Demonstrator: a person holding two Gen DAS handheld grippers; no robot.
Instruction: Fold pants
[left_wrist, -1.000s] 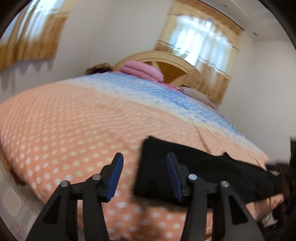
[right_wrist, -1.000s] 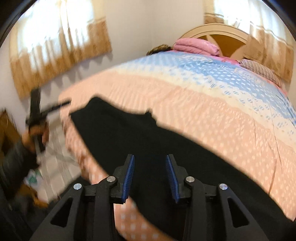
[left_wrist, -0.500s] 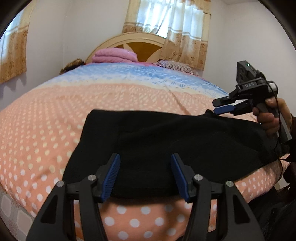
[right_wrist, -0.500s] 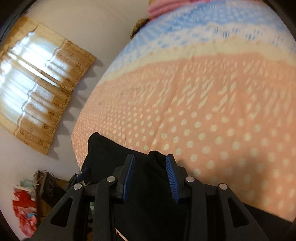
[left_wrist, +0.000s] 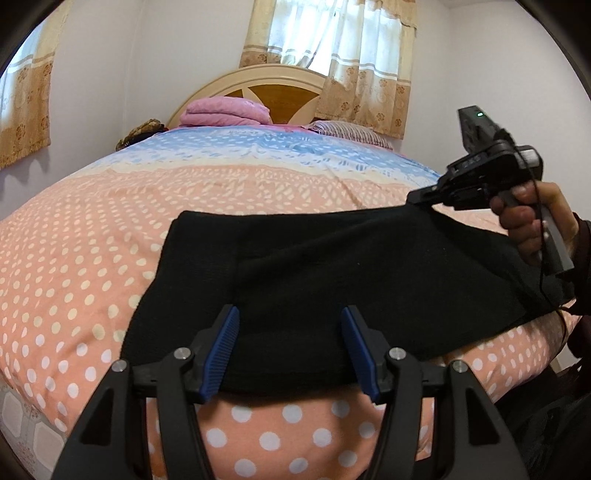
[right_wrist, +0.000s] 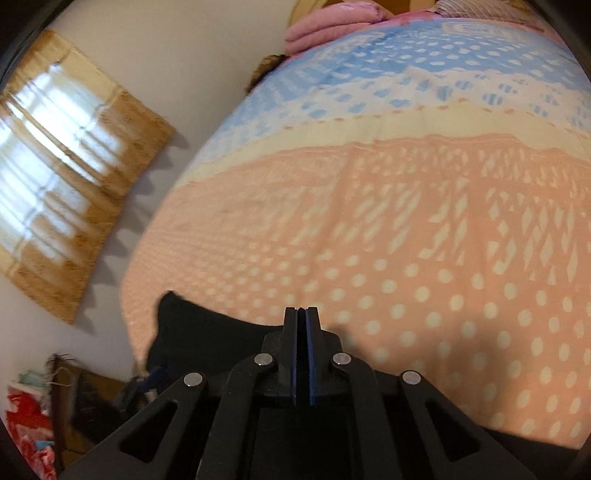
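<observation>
The setting is a bedroom with pale walls and tan patterned curtains over a window at 12 o'clock in the left wrist view. A bed fills the frame, covered by a spread that is peach with white dots near the camera and blue toward the headboard. A folded pink blanket lies at the head of the bed, with a striped pillow beside it toward 1 o'clock.

The black pants lie across the near edge of the bed, running from the centre of the left wrist view toward 3 o'clock. One end rests flat on the spread; the near hem lies close to the bed edge.

The left gripper is positioned at 6 o'clock over the near hem of the pants. Its jaws stand wide apart, with black fabric visible between the blue pads. Contact with the fabric cannot be confirmed.

The right gripper appears at 3 o'clock in the left wrist view, held in the person's hand. Its tip meets the far edge of the pants, and the fabric is raised there. In the right wrist view the right gripper shows its jaws pressed together, with black fabric directly beneath and toward 8 o'clock.
</observation>
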